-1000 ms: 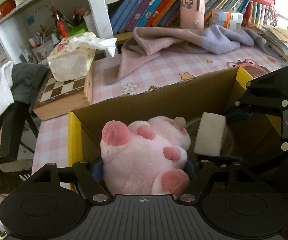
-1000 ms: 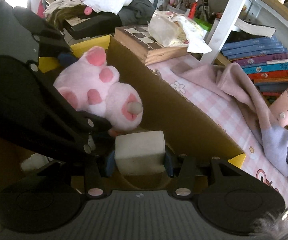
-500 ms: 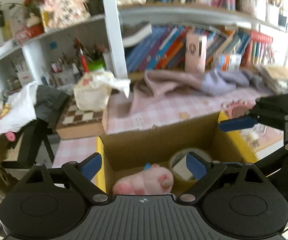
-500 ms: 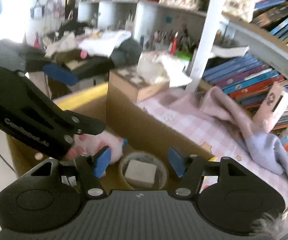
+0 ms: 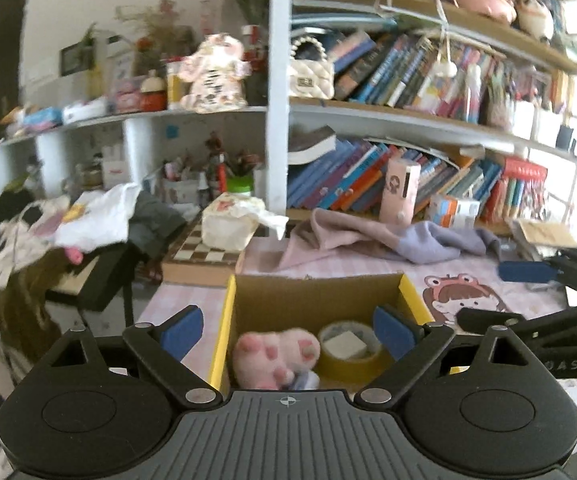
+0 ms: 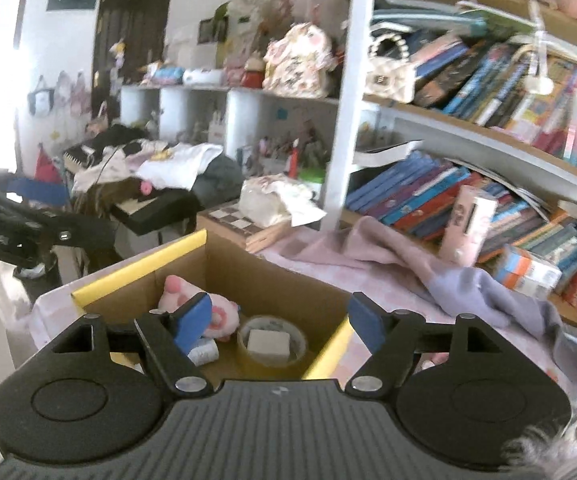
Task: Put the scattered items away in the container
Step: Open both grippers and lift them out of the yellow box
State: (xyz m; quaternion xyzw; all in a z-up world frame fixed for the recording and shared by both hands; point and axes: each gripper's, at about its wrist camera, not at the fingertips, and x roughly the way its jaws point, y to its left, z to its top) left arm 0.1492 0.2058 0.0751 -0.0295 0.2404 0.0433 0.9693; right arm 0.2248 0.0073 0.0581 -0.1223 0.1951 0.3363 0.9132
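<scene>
An open cardboard box (image 5: 312, 300) with yellow flaps stands on the pink checked table; it also shows in the right wrist view (image 6: 276, 280). Inside lie a pink plush toy (image 5: 274, 354), a tape roll (image 5: 348, 364) and a white block (image 5: 344, 346) resting in the roll. The right wrist view shows the plush (image 6: 216, 314), the roll (image 6: 272, 356) and the block (image 6: 268, 342). My left gripper (image 5: 288, 326) is open and empty above the box. My right gripper (image 6: 276, 318) is open and empty above the box, and appears in the left wrist view (image 5: 528, 272).
A chessboard box (image 5: 204, 256) with a tissue pack (image 5: 232, 226) stands behind the cardboard box. A pink and lilac cloth (image 5: 376, 240) lies on the table before the bookshelf (image 5: 408, 176). A cluttered chair (image 5: 88, 248) is at the left.
Both grippers opened, letting the plush and the white block go into the box, then rose and pulled back above it.
</scene>
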